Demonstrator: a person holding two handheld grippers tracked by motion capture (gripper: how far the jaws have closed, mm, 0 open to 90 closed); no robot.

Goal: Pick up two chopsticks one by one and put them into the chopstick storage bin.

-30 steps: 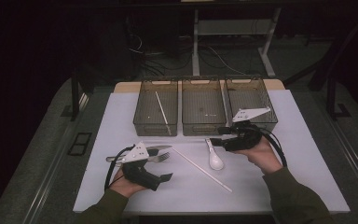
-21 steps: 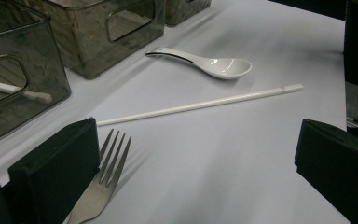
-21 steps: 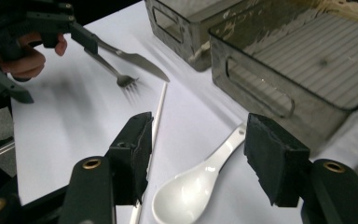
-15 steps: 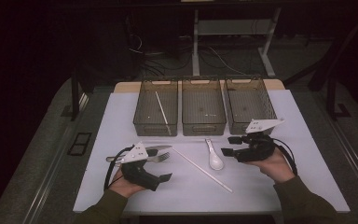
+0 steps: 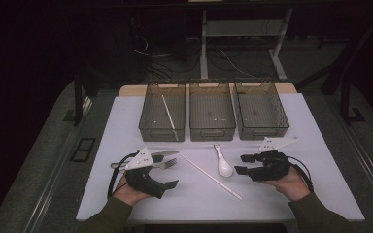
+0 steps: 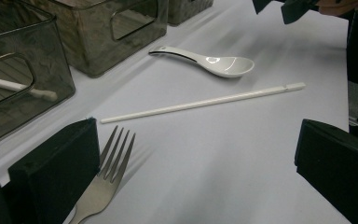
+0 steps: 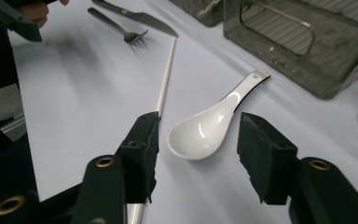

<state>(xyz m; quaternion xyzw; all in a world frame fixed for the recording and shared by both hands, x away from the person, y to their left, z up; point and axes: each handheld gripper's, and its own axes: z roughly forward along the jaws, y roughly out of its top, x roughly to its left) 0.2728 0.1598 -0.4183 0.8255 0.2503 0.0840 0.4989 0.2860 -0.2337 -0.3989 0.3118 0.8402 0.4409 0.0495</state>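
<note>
The white spoon lies on the table, just in front of the right gripper. Its jaws have just been closing a bit but stay apart, touching nothing. The left gripper is wide open beside the fork

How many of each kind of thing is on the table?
Bins: 3
Chopsticks: 2, one inside the left bin
Spoon: 1
Fork: 1
Knife: 1
Total: 8

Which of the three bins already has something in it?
The left bin: a white chopstick lies inside it, while the middle bin and right bin look empty.
</note>
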